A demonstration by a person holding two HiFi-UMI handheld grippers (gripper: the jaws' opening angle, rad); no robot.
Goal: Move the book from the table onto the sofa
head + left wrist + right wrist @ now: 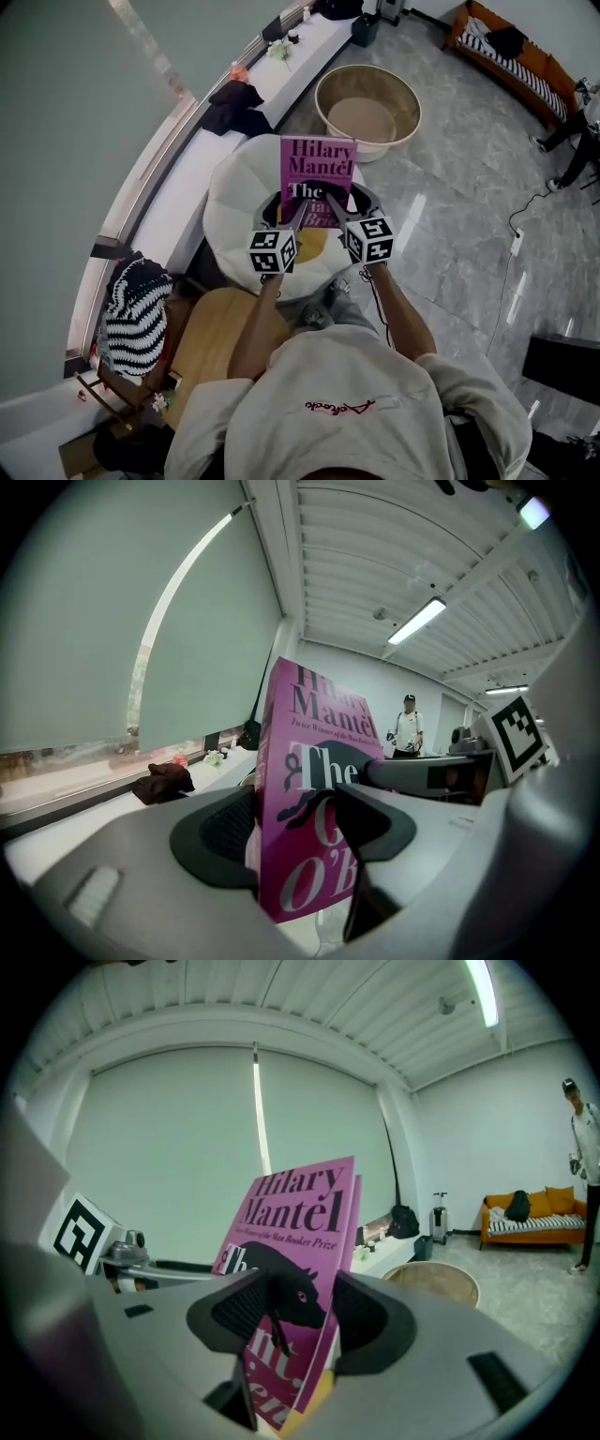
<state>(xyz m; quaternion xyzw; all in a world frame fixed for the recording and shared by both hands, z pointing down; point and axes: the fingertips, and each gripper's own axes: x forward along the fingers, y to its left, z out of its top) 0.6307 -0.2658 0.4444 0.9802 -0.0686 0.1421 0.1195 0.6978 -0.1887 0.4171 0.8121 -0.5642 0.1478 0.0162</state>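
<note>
The left gripper point(302, 829) clamps a pink book point(314, 761) upright, one dark pad pressed on each cover. The right gripper point(380, 772) reaches the front cover from the right. Far behind stands a person point(407, 728), and a dark cloth point(161, 782) lies on the window ledge point(84, 803).

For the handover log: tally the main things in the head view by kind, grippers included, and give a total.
pink book: 1
grippers: 2, the left gripper and the right gripper, both with jaws shut on the pink book
orange sofa: 1
round tub: 1
white round pouf: 1
Total: 6
</note>
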